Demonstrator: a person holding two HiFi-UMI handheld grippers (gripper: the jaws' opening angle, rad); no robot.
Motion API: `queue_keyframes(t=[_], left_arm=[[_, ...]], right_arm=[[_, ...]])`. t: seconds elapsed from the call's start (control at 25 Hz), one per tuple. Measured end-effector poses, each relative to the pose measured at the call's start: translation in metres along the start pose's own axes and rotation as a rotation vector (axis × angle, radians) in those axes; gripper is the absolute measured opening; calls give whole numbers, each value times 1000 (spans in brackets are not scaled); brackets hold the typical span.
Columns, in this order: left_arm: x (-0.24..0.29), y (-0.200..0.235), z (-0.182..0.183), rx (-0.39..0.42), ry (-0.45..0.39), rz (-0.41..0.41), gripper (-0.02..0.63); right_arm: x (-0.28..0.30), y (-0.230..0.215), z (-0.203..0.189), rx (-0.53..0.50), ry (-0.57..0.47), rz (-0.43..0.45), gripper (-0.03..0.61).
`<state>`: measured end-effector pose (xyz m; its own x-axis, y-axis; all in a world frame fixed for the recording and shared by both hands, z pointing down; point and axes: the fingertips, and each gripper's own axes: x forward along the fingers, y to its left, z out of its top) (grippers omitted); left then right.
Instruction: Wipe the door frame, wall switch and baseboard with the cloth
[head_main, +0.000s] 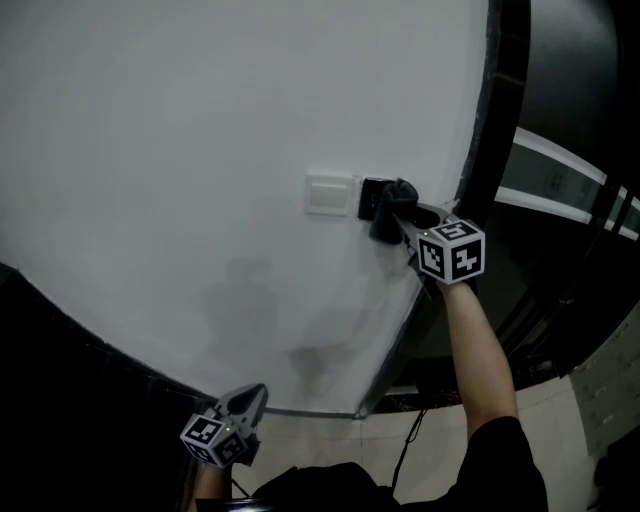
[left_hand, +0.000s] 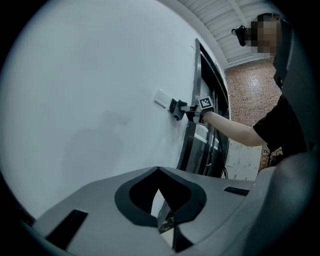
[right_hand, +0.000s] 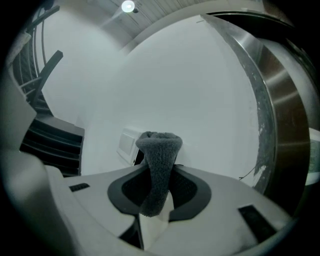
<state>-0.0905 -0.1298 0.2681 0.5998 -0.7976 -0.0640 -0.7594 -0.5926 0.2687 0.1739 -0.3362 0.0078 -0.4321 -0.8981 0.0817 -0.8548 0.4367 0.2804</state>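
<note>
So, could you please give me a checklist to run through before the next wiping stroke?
1. Cloth clamped in the right gripper: ok.
2. Cloth placed at the dark switch: ok; firm contact: cannot tell.
3. White switch plate to its left, uncovered and within easy reach: ok; already wiped: cannot tell.
4. Door frame apart from the cloth, on its right: ok.
5. Left gripper shut on nothing, low down and away from the switches: ok.
</note>
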Motion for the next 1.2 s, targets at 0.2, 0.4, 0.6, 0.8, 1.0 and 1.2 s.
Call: queue_keyframes(t=[0.2,0.4,0.6,0.8,1.0,1.2], left_arm=[[-3,0,-3,-6,3,3,-9],[-8,1,4,2,-1,1,-9],[-14,1,7,13,-3,-1,-9],[-20,5,7,2,-15,-9,-9],[-22,9,8,-7,-14,-6,-9],[-25,14,6,0,-1,-5,-9]], right_arm=[[-3,-7,-5,-9,13,-16,94],[-5,-10,-6,-11,9,-37,94],[-8,-14,-10,-2,3,-59,94],[-11,-18,-13,-3,1,-87,94],[-14,-24,-19,10,8,-119,94],[-18,-25,-20,-44,21,-170,94]])
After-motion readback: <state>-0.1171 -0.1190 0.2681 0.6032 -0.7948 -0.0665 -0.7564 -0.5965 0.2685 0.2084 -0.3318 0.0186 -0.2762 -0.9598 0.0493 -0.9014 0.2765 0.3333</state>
